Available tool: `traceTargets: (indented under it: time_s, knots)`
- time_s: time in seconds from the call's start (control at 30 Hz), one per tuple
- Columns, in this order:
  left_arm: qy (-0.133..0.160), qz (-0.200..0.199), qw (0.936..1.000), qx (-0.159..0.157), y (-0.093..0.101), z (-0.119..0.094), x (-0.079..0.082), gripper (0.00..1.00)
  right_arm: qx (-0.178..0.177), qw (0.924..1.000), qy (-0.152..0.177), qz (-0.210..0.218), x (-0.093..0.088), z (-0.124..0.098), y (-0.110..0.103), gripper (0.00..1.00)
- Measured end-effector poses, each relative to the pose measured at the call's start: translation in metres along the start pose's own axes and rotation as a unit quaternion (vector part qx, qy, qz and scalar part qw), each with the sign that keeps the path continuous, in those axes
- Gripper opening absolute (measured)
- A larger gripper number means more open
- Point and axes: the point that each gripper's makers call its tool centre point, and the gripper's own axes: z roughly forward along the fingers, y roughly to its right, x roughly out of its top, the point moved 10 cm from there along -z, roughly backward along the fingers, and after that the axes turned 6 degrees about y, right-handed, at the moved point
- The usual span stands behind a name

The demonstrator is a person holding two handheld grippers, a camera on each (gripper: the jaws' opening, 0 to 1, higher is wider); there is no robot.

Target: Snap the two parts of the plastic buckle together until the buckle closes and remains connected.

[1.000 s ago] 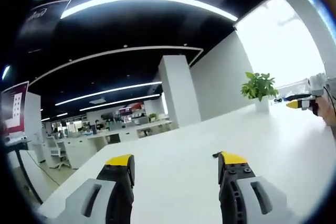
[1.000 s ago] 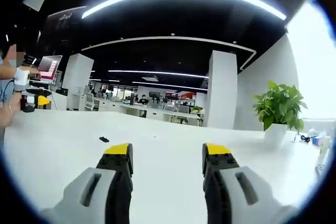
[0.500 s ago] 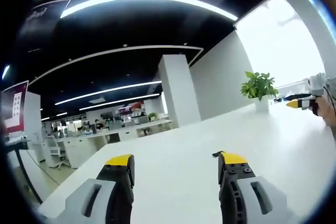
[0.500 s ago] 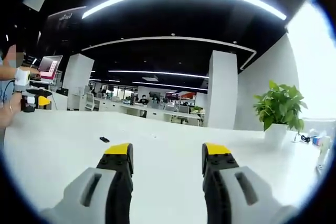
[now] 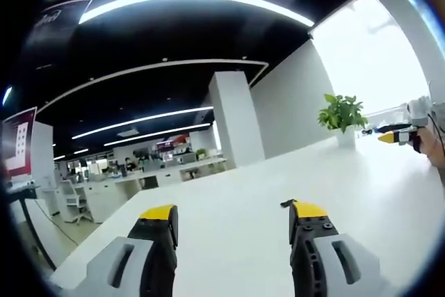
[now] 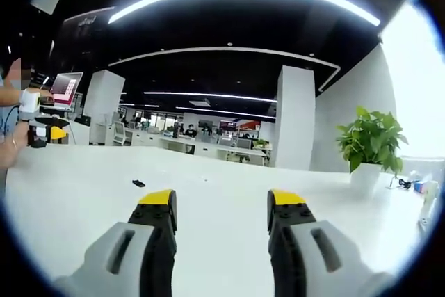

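Open-plan office, white table (image 6: 208, 193). Far left lies a small dark piece (image 6: 138, 184), likely a buckle part; plant (image 6: 368, 142) right. Left gripper (image 5: 233, 217) and right gripper (image 6: 221, 203) both spread, empty. Nothing grasped yet: next, reach for the piece

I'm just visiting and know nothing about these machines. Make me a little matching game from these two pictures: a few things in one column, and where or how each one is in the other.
Things:
1. potted plant
2. small black piece
3. right gripper
4. left gripper

Places or states:
A. lying alone on the white table, ahead of the jaws
B. standing at the table's far right
C. jaws apart, empty, a small black nub at one yellow tip
D. jaws apart, empty, plain yellow tips

Pairs: 1-B, 2-A, 3-D, 4-C
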Motion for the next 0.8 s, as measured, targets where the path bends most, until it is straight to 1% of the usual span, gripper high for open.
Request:
traceTargets:
  time_s: [0.37, 0.8]
  knots:
    - [-0.002, 0.000, 1.0000, 0.000, 0.0000, 0.0001, 0.0001, 0.66, 0.004, 1.0000, -0.006, 0.000, -0.0008, 0.0010, 0.0018, 0.53]
    - [-0.004, -0.001, 1.0000, -0.001, 0.0006, -0.0002, -0.0004, 0.66, 0.008, 0.9999, -0.014, 0.000, -0.0029, 0.0011, -0.0013, 0.53]
